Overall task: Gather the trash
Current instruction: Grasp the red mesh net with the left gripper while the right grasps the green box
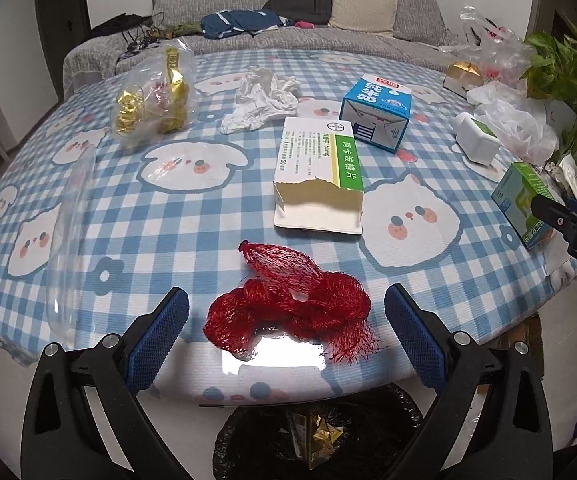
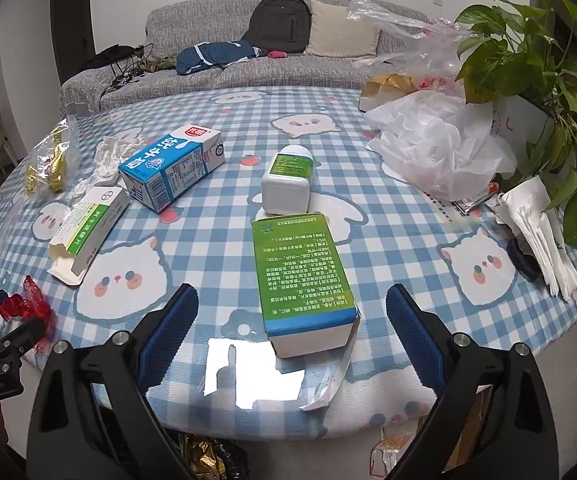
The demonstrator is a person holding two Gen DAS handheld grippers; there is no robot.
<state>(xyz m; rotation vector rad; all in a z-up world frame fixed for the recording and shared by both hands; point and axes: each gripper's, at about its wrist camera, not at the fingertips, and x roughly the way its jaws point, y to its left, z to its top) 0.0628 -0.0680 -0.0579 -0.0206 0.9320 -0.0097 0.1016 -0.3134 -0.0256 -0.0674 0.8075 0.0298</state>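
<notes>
Left gripper [image 1: 286,330]: held with jaws spread wide over the near edge of the table; the red mesh net [image 1: 288,312] is seen between the blue pads [image 1: 160,336], with no pad pressing on it.
Right gripper [image 2: 292,332]: jaws stand open, and the green box [image 2: 302,272] lies between them, untouched by either pad [image 2: 168,332].
Red mesh net: bunched on the checked tablecloth [image 1: 168,224], at the near edge, left of the green box.
Green box: laid lengthwise on the near right part of the table, its near end flap torn open.
White bottle [image 2: 286,184]: lying on its side just beyond the far end of the green box.
Milk carton [image 2: 172,168]: blue and white, on its side, left of the white bottle.
White medicine box [image 1: 318,172]: open at its near end, placed beyond the net, near the milk carton.
Crumpled tissue [image 1: 264,100]: set farther back, left of the carton.
Clear bag of gold wrappers [image 1: 152,96]: at the far left.
Plastic bags [image 2: 436,148]: heaped at the far right beside a potted plant [image 2: 528,60].
Bin with black liner [image 1: 316,436]: seen below the near table edge, gold foil inside.
</notes>
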